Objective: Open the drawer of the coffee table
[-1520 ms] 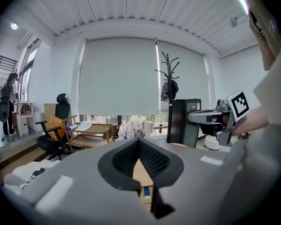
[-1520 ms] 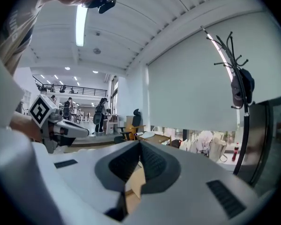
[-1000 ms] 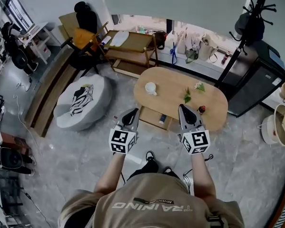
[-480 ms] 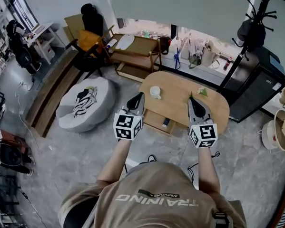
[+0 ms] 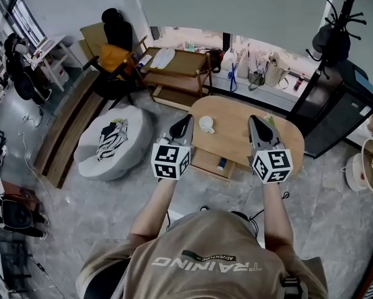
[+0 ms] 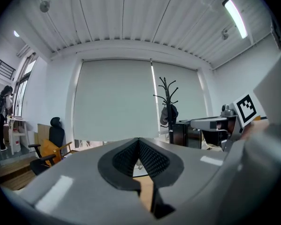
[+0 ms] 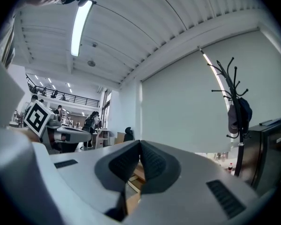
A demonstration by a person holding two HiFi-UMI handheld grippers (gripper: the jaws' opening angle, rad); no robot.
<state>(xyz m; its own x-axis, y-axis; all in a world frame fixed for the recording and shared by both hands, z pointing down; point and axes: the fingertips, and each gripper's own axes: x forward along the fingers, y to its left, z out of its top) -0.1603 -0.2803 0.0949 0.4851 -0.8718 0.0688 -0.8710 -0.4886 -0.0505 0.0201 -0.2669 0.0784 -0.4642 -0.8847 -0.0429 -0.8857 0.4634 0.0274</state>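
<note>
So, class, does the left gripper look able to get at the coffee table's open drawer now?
Probably yes: the left gripper hangs with jaws shut near the drawer, which stands pulled out with nothing lying across the way. It looks raised, so it would need lowering.

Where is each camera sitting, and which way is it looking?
Head view: on the person's head, facing steeply down at the coffee table; shows the person's arms, left gripper and right gripper.
Left gripper view: rides the left gripper, facing across the room toward the window blind; shows its own shut jaws.
Right gripper view: rides the right gripper, also facing across the room; shows its own shut jaws.
Shared: both gripper views catch the coat rack.
</note>
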